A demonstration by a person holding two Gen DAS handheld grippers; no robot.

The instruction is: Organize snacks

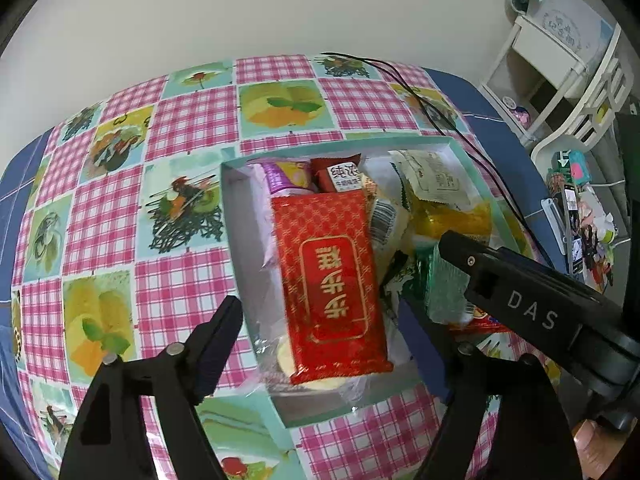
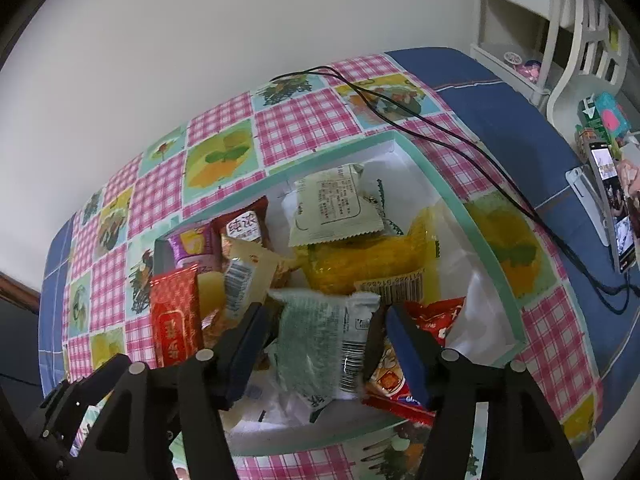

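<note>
Step in hand looks like placing/arranging inside the box: the right gripper [image 2: 320, 344] sits low in the mint-rimmed box [image 2: 476, 232] w/ its fingers spread either side of a pale green packet [image 2: 308, 332], pads near it but not visibly pressing, so I read it as released, packet resting on the pile. Left gripper [image 1: 316, 312] hovers over the box's near-left corner, fingers wide apart, nothing between them but the red-and-gold packet [image 1: 332, 280] lying flat below. Snacks are all in the box: yellow corn pack [image 2: 372, 260] mid, beige-green sachet [image 2: 336, 208] behind it, dark red and purple packets at the far-left corner, red wrapper [image 2: 436, 316] under the right finger. Next move prob. calls for backing the right gripper straight up and out, w/o snagging the crinkly film or that red wrapper. Room: box wall is close on the right, open checked tablecloth [image 1: 120, 240] to the left; black cable [image 2: 460, 148] runs beside the far-right rim, phone on a stand [image 2: 612, 208] beyond it.
</note>
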